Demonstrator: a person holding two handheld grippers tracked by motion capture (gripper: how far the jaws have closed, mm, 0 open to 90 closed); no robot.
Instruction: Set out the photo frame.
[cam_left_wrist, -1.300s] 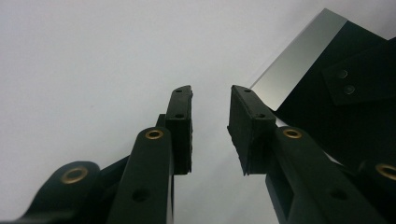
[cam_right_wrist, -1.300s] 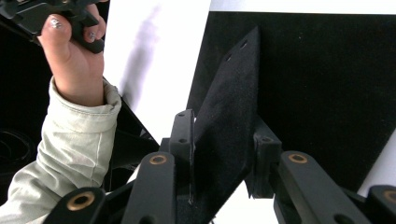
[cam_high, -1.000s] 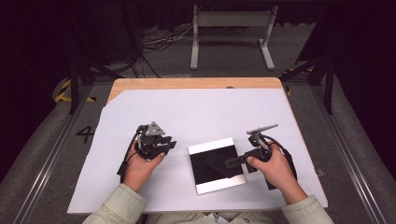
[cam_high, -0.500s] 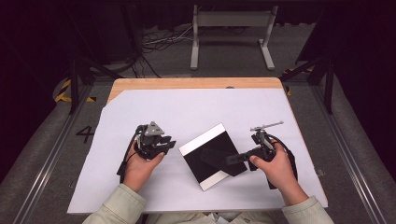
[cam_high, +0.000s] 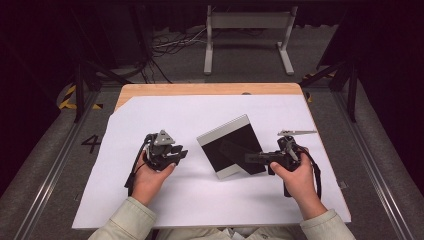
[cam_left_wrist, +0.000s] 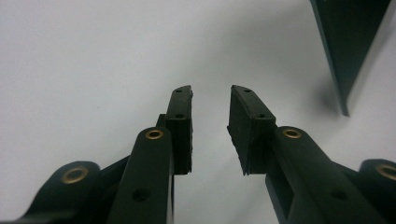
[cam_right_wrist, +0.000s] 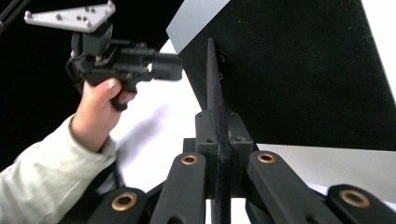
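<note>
Panel (cam_high: 231, 146) between closed right jaws.

Each hand carries a black two-jaw gripper: the left gripper (cam_high: 176, 155) wears a grey three-cornered plate on top at 12 o'clock, and the right gripper (cam_high: 252, 158) wears a like plate dotted with small holes. A black cable loops from each toward 6 o'clock. The jaws are matte black bars with brass-ringed pivot holes, tiny screw holes and flat rubbery pads (cam_left_wrist: 181, 126). Both forearms wear pale cream fabric sleeves (cam_high: 127, 222).
</note>
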